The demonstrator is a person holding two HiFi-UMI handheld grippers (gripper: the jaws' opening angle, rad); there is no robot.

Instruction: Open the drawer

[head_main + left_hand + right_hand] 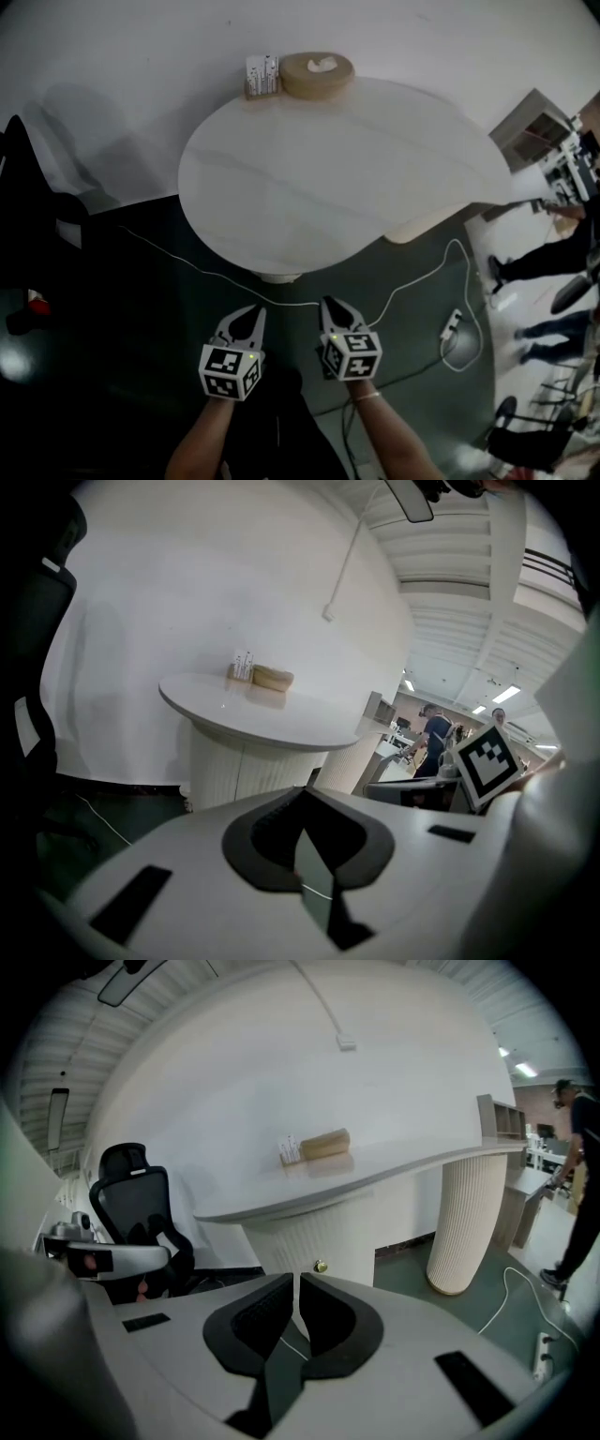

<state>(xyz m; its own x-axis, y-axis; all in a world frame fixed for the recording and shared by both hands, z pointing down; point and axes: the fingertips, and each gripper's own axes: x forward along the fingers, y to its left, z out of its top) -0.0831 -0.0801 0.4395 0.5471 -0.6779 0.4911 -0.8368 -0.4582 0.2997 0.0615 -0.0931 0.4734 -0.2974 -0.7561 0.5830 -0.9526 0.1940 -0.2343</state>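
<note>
A tan roll [317,73] and a small box [262,75] sit side by side at the table's [337,178] far edge, and a white cord [225,277] lies on the dark floor [122,309].

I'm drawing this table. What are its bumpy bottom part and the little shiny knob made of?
The base looks like cream painted wood or plastic, matte, with fine upright grooves. The knob is probably polished brass or similar metal: small, yellowish, glinting.

An open office: black swivel chair [133,1206], ceiling strip lights [506,695].
</note>
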